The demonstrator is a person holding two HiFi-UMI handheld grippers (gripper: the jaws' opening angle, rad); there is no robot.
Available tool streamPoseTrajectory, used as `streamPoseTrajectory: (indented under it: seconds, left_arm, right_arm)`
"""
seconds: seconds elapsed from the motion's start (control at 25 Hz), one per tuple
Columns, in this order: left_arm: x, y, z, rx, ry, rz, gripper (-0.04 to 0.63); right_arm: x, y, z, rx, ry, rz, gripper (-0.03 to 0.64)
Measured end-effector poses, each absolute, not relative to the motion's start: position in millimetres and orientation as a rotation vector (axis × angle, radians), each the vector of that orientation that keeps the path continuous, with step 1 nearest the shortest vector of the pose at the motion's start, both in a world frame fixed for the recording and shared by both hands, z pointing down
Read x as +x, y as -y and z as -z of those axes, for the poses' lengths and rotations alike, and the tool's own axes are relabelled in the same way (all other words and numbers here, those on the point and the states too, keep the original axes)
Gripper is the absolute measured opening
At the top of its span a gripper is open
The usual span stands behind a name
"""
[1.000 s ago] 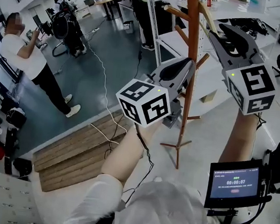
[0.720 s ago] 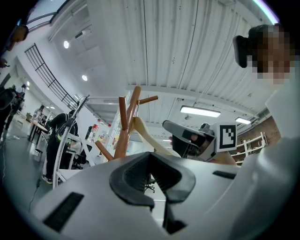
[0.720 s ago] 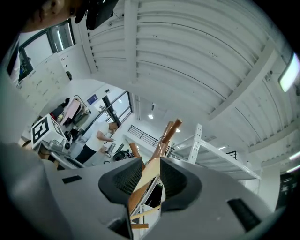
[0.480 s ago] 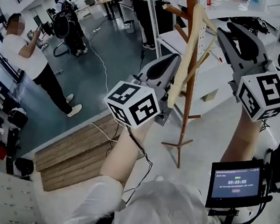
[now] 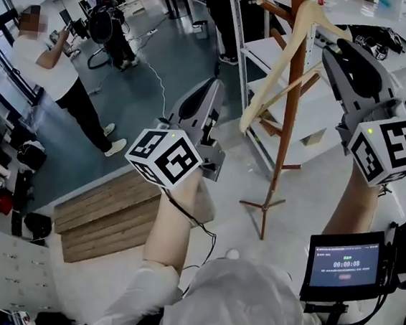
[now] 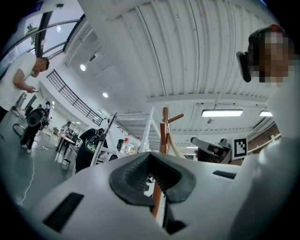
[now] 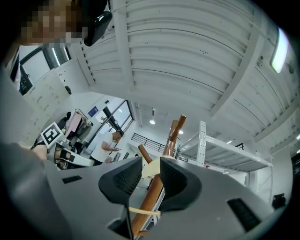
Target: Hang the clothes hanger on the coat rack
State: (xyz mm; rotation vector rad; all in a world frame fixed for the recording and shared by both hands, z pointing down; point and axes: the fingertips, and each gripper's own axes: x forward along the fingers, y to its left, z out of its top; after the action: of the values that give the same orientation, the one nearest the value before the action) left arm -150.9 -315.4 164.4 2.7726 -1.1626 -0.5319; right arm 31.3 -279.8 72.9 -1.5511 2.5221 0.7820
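At ten o'clock in the head view, a person [image 5: 43, 69] in a white top, standing on the grey floor. Below, toward seven o'clock, a platform of wooden planks [image 5: 103, 216].

Next, left of centre, the left tongs [image 5: 208, 90], pointing toward twelve o'clock, jaws a little apart with nothing between them (only the far rack post seen through the gap in the left gripper view [image 6: 151, 174]). Close to the hanger's lower tip but not touching it.

Right of that, the pale wooden clothes hanger [image 5: 271, 80], tilted, one arm sloping down toward seven o'clock, its top up against the brown coat rack [image 5: 287, 138] near twelve o'clock. Hooked on a peg or not: cannot tell.

At two o'clock, the right tongs [image 5: 337, 55], clamped on the hanger's other arm; in the right gripper view, cream wood [image 7: 151, 169] pinched between the black pads, with the rack post [image 7: 157, 190] just behind.

At five o'clock, a small screen [image 5: 341, 266].
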Motion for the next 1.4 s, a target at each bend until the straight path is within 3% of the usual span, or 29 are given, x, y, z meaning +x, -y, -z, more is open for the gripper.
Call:
streamPoseTrajectory:
  seconds: [0.44,0.88,1.08,1.4]
  left_arm:
    - [-192,257,-151,2.74,1.279,0.626,0.005]
    - [-178,222,-132,2.846,1.266,0.596,0.005]
    - [-145,202,-119,2.978,1.089,0.593,0.005]
    - [-49,192,-121,3.071,0.819,0.562,0.005]
  right_arm:
    - [4,286,-95,-1.396,-2.563,-0.602,0.1]
    - [-18,279,-109,-1.204,-2.599,-0.484,0.099]
    - [2,271,-125,-1.241,-2.547,-0.416,0.098]
    - [101,233,-136,-1.447,-2.46,-0.418,0.098]
